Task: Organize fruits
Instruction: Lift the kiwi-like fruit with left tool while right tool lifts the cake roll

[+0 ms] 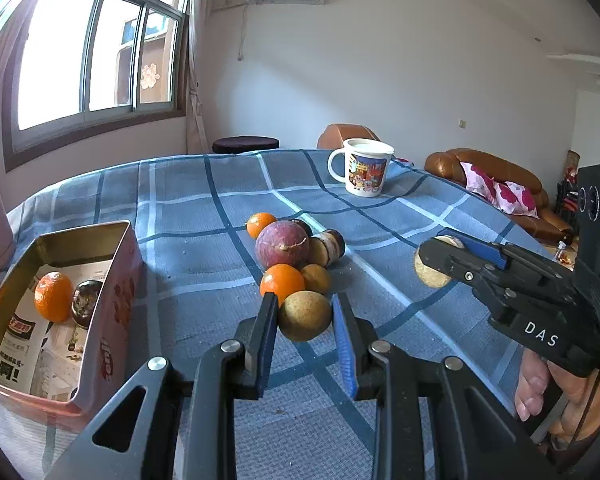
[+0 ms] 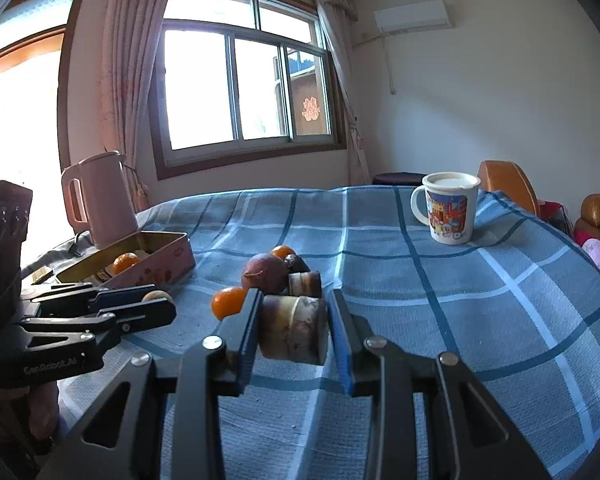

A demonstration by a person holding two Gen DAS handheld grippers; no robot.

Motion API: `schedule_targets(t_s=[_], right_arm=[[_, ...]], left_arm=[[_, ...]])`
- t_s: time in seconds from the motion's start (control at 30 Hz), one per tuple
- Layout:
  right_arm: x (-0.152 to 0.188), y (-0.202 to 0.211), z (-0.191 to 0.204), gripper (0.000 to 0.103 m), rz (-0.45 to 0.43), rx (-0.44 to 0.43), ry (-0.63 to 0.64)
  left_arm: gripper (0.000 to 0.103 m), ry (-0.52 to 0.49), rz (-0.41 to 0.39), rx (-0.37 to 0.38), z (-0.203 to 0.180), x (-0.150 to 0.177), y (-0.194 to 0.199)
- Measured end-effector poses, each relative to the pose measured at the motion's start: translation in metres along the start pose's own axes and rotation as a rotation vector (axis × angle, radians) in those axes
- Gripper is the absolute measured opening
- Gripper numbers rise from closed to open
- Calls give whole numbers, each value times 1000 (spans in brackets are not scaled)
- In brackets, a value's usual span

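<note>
My left gripper (image 1: 305, 310) is shut on a round yellow-brown fruit (image 1: 305, 316), at the near end of a fruit pile: a purple passion fruit (image 1: 283, 245), small oranges (image 1: 282, 283) and dark chestnut-like pieces (image 1: 330, 246). My right gripper (image 2: 294, 320) is shut on a brown, cut water-chestnut-like fruit (image 2: 294, 330); in the left wrist view it (image 1: 434, 258) holds the fruit above the cloth at right. An open pink tin box (image 1: 100, 304) at left holds an orange (image 1: 53, 297) and a dark fruit (image 1: 86, 300).
A blue plaid cloth (image 1: 380, 300) covers the table. A lidded cartoon mug (image 1: 363, 170) stands at the far side. A pink kettle (image 2: 100, 200) stands behind the tin. A sofa with a pink cushion (image 1: 500, 192) is beyond the table's right edge.
</note>
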State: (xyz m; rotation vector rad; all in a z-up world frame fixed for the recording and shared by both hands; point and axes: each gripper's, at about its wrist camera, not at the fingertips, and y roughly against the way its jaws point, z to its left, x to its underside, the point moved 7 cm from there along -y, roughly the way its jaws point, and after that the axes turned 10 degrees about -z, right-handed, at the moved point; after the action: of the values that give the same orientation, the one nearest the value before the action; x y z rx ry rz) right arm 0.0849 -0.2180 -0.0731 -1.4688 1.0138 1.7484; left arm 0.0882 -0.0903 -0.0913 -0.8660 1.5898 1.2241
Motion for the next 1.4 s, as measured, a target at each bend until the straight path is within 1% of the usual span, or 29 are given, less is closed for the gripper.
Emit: schedule_targets(t_s=[0.7,1.4], right_arm=[[-4,11,4,36,-66,-12,18],[-7,19,7,36,-129,-21,36]], left_arm=[[29,-47,-54,-22,-7,-3,7],[29,-109,-119,-60,-11,-8,16]])
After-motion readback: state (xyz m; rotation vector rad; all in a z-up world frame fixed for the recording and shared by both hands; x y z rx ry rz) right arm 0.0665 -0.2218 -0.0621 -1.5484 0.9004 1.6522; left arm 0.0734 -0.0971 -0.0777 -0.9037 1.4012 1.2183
